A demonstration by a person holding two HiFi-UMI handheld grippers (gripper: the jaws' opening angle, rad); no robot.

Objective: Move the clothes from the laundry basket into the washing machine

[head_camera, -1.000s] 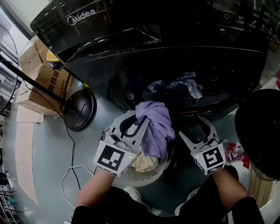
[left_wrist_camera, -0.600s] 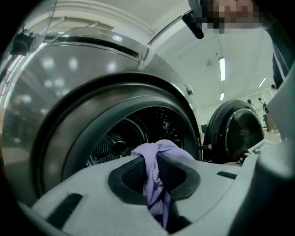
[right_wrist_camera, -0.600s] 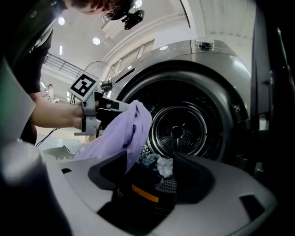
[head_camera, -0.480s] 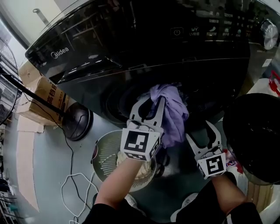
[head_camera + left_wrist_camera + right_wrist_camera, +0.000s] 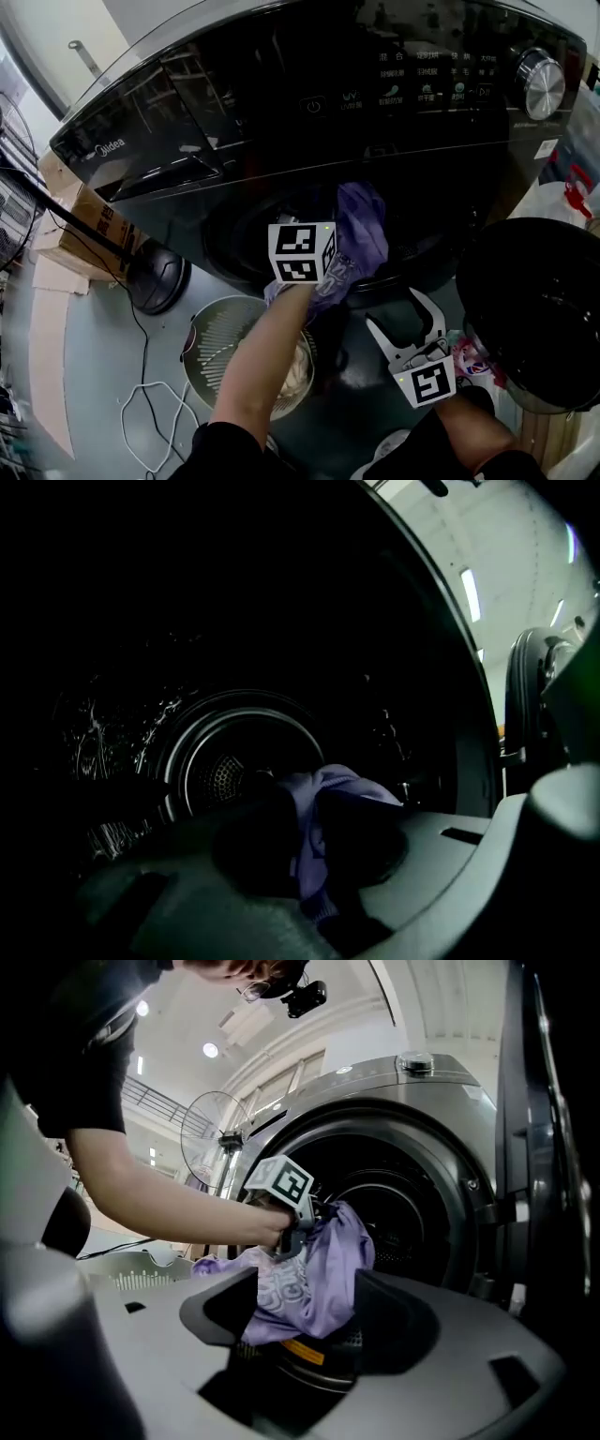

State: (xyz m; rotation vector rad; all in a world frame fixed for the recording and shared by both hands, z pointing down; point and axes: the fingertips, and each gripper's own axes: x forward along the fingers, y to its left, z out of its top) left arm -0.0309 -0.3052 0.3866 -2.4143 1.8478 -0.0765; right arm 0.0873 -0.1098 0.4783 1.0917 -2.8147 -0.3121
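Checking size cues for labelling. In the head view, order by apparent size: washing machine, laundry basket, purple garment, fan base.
1. washing machine
2. laundry basket, though an arm covers part
3. purple garment
4. fan base
Garment hangs nearer the camera, so the last pair is unsure.

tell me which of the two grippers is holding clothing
The left gripper: its fingers are pinched on the purple garment at the washing machine's opening. The right gripper is open and empty, lower down in front of the machine.
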